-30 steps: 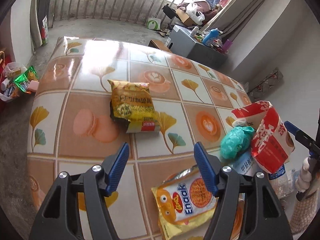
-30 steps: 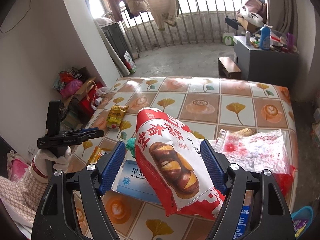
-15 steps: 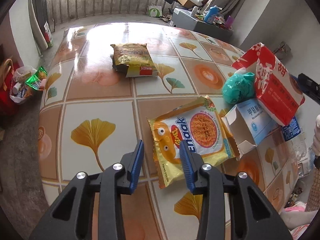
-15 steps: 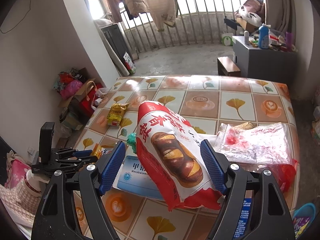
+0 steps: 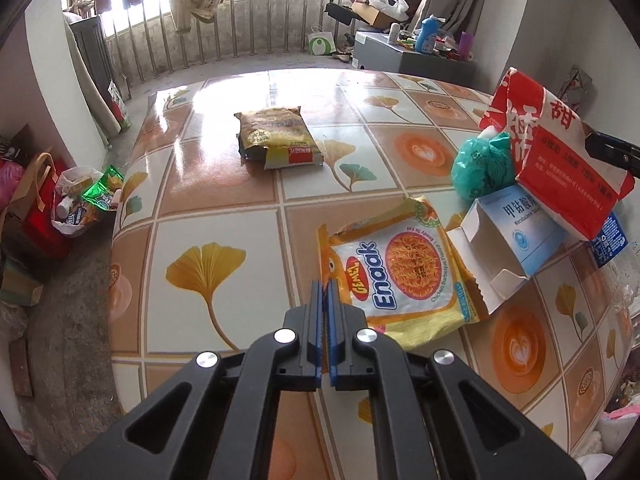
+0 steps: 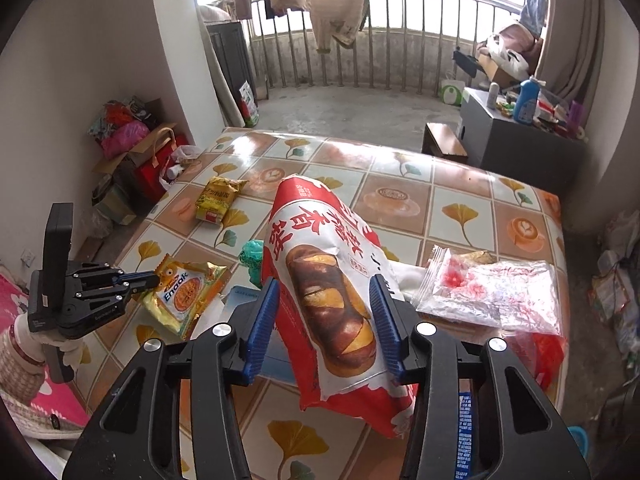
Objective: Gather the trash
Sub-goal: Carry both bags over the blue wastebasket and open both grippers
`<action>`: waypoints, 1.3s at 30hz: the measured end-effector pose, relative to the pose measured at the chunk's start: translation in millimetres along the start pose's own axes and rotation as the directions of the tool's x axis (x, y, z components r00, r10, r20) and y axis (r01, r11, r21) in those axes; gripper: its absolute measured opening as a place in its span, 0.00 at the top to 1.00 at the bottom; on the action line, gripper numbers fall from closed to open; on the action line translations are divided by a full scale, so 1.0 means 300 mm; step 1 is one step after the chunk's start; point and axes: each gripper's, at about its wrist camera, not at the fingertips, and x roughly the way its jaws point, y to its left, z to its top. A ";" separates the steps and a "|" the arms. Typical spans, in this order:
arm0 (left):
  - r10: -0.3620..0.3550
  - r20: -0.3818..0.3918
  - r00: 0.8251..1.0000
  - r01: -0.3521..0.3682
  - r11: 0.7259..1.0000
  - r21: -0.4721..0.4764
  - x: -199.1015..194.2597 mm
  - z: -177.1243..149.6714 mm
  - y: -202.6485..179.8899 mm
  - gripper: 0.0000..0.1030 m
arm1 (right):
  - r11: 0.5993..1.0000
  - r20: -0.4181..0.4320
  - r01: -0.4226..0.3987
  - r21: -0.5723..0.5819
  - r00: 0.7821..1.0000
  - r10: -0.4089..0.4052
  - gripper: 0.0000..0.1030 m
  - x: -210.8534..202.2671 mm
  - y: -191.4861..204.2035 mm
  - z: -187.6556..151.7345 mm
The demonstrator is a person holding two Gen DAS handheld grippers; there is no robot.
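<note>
On table (image 5: 224, 208): two noodle packets (image 5: 400, 276) (image 5: 276, 138), one open box (image 5: 516, 232). Left gripper (image 5: 325, 286) pinching Enaak packet corner; right gripper (image 6: 326, 312) closing on red bag (image 6: 332, 292).

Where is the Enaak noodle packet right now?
The Enaak noodle packet lies flat on the tiled tabletop, just ahead-right of the left claw tips and beside the open white-and-blue carton.

Left gripper (image 5: 325, 286) is pointing steeply down over the table (image 5: 224, 216), its blue pads pressed together, tips at the near-left corner of the Enaak noodle packet (image 5: 400, 272); whether they pinch that corner cannot be told. In the right wrist view a gloved hand (image 6: 56, 344) is gripping its handle. Right gripper (image 6: 325, 312) is angling down, jaws having just been closing, pads now pressing both sides of the red-and-white snack bag (image 6: 332, 300).
</note>
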 end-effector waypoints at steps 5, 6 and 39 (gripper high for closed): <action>-0.050 0.080 0.996 0.053 0.998 -0.045 -0.104 0.020 0.027 0.99 | 0.998 0.048 -0.059 0.024 0.997 0.058 0.78 -0.041 -0.004 -0.001; -0.046 0.102 0.994 0.051 0.998 -0.046 -0.130 0.026 0.028 0.99 | 0.998 0.063 -0.066 0.022 0.996 0.064 0.79 -0.055 0.000 0.002; -0.604 0.037 0.796 0.497 0.687 0.530 -0.285 0.457 -1.208 0.99 | 0.685 0.378 0.145 0.714 0.744 -0.551 0.81 -0.897 -0.626 -0.597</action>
